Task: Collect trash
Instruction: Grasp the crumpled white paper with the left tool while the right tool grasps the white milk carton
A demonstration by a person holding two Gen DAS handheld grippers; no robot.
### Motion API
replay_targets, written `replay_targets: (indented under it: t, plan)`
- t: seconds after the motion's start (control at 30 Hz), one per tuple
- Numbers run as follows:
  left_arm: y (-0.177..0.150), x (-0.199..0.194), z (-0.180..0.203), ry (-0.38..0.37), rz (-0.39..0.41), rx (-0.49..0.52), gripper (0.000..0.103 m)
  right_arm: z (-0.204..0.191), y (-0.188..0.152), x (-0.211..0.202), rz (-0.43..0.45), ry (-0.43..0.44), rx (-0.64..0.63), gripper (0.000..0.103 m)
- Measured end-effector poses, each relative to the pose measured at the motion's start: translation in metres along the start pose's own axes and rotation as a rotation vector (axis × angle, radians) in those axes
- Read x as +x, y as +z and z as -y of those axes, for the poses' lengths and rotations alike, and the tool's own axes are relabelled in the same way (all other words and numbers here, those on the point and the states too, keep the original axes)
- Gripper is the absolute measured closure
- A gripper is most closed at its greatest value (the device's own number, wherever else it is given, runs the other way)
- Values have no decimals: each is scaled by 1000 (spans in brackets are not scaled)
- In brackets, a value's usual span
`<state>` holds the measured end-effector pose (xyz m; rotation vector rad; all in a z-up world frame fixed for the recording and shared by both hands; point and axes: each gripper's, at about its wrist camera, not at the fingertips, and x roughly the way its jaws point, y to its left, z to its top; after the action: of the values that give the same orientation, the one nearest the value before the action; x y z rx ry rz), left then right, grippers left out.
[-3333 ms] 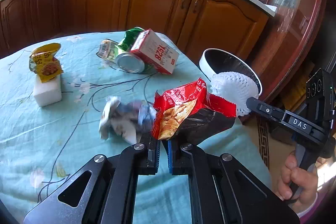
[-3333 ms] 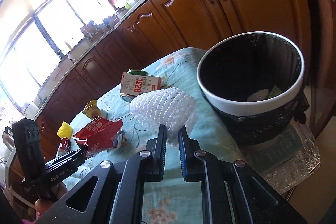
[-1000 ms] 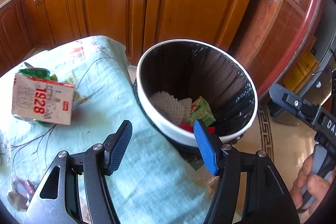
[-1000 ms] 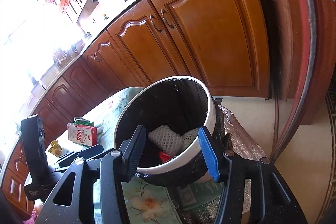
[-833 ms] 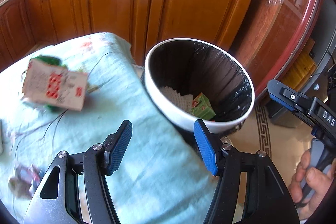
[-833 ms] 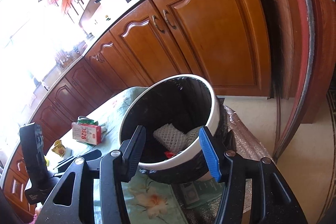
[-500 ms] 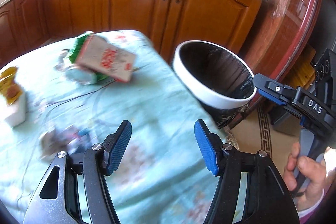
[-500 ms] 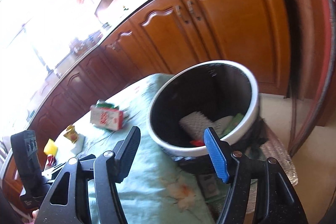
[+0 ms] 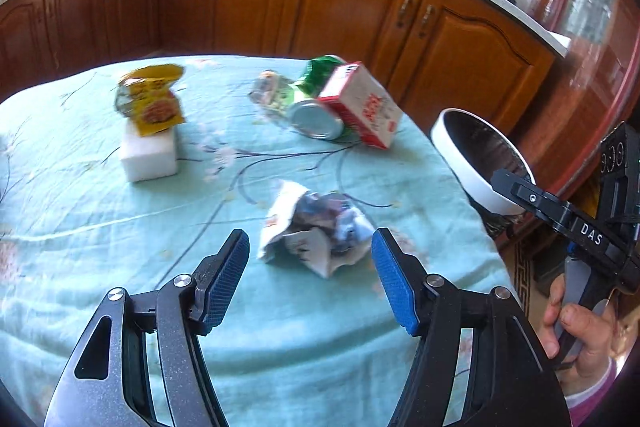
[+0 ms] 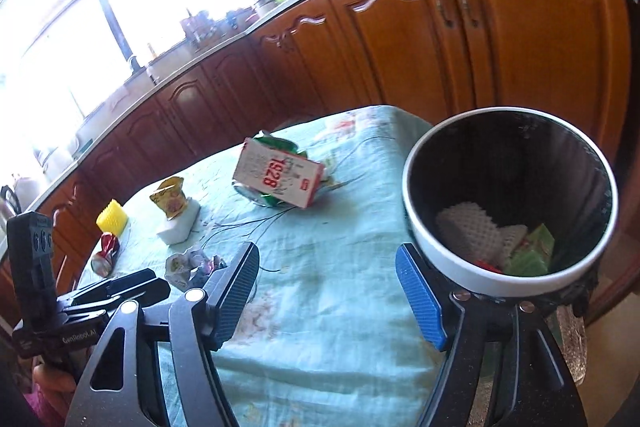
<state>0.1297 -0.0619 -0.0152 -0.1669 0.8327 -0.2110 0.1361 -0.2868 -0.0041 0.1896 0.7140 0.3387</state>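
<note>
In the left wrist view my left gripper stands open above the tablecloth, and a crumpled paper wrapper lies just beyond its blue pads, untouched. Farther back, a carton marked 1928 leans on a green can, and a yellow snack packet sits on a white block. My right gripper hangs over the table's edge beside the white-rimmed bin; its jaws are opening with nothing between them. Inside the bin lie a white foam net, a green carton and a red wrapper.
A yellow foam piece and a small red packet lie at the table's far left. Wooden cabinets run behind the table. A hand holds the right gripper's handle at the table's right edge.
Both grippers have let go of the red snack bag and the foam net, which now lie in the bin. Both views have swung from the bin to the table; the right jaws have widened.
</note>
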Motion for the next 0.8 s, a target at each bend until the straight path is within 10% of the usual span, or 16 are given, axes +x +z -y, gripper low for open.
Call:
replay_targets:
  t: [0.8]
  plan:
    - [5,46,-31,-37,-97,-87,38,-57,52,112,-166,-25,-498,17]
